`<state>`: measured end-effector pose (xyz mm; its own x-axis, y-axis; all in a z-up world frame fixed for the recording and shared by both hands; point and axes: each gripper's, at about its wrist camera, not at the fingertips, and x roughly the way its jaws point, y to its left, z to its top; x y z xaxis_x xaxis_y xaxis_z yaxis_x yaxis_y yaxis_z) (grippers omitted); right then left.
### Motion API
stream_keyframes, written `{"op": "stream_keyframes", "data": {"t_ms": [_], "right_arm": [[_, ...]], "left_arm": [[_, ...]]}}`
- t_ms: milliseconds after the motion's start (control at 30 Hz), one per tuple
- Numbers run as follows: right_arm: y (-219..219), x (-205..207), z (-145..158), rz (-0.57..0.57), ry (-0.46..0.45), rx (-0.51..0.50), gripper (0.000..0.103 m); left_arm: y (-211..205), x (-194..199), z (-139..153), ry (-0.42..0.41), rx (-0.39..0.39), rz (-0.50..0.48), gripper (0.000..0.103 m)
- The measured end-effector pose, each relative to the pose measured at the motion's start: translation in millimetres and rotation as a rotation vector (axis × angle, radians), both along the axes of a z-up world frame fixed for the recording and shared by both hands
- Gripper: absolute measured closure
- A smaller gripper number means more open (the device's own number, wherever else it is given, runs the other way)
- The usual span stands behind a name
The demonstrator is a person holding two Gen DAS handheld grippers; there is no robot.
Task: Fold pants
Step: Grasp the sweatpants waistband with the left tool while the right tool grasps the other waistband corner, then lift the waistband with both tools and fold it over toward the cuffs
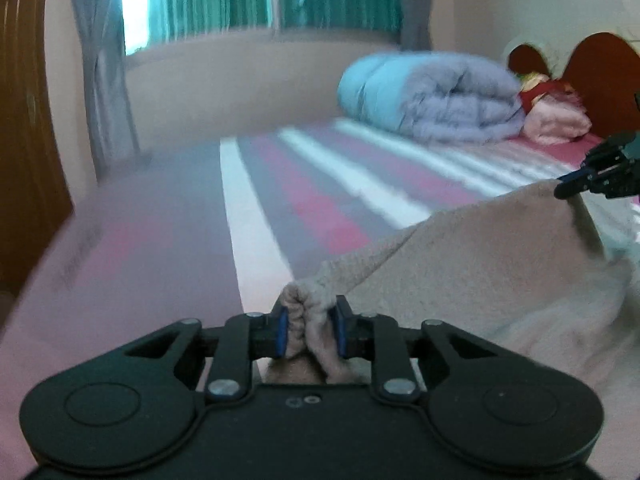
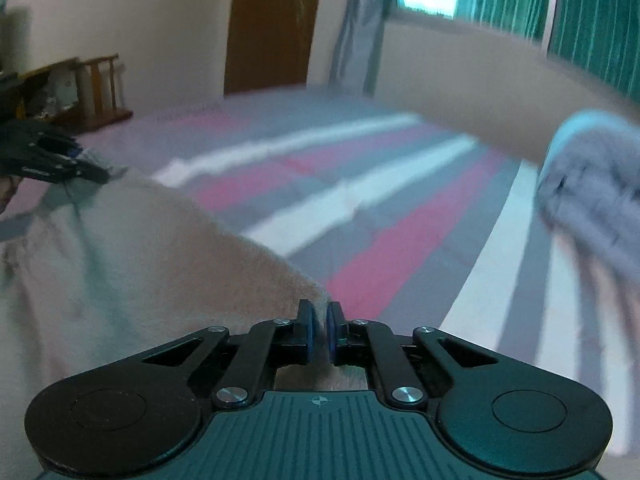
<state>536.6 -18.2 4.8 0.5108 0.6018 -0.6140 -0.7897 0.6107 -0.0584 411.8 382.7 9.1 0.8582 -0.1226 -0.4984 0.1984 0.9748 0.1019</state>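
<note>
We have the pants hanging above the striped bed, their upper edge stretched taut between our two tools. That edge is the long axis: from the left gripper it runs toward two o'clock to the right gripper; from the right wrist it climbs toward ten o'clock. Both grippers are pinched tight on cloth, one at each end. We judge the fold turns on swinging this edge over evenly.
</note>
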Motion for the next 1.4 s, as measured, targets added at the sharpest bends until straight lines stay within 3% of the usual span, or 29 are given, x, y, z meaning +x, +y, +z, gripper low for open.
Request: {"op": "stream_keyframes", "data": {"t_ms": [167, 300, 433, 533, 600, 633, 667, 733, 867, 1000, 1133, 1267, 1400], "right_arm": [[-26, -52, 60, 0.008, -0.112, 0.044, 0.096], [-53, -120, 81, 0.056, -0.193, 0.031, 0.096], [-61, -186, 65, 0.076, -0.203, 0.01, 0.096], [-68, -229, 37, 0.058, -0.15, 0.004, 0.096], [-71, -253, 16, 0.025, -0.127, -0.011, 0.089], [-74, -265, 6, -0.015, -0.109, -0.007, 0.076], [-79, -272, 0, -0.058, -0.088, 0.01, 0.057], [-95, -290, -5, -0.155, -0.035, 0.097, 0.045], [-121, -308, -6, -0.288, 0.07, 0.23, 0.045], [-120, -310, 1, -0.348, 0.129, 0.29, 0.045], [-105, -294, 9, -0.413, 0.215, 0.353, 0.045], [-87, -274, 12, -0.496, 0.296, 0.367, 0.045], [-77, -246, 0, -0.577, 0.448, 0.377, 0.045]], "left_arm": [[-16, -59, 38, -0.086, 0.017, -0.065, 0.091], [-34, -110, 39, -0.103, 0.066, -0.077, 0.091], [-45, -156, 19, -0.093, 0.038, -0.043, 0.091], [-52, -182, -6, -0.034, -0.002, 0.035, 0.082], [-57, -198, -23, 0.021, -0.04, 0.11, 0.076], [-58, -205, -31, 0.05, -0.055, 0.167, 0.067], [-58, -212, -37, 0.062, -0.086, 0.216, 0.066], [-56, -230, -44, 0.081, -0.14, 0.304, 0.059], [-53, -256, -40, 0.062, -0.27, 0.411, 0.055], [-36, -256, -32, 0.074, -0.531, 0.404, 0.054], [-30, -235, -35, 0.103, -0.732, 0.411, 0.056], [-23, -224, -53, 0.157, -0.834, 0.445, 0.057], [-20, -219, -68, 0.18, -0.873, 0.471, 0.057]]}}
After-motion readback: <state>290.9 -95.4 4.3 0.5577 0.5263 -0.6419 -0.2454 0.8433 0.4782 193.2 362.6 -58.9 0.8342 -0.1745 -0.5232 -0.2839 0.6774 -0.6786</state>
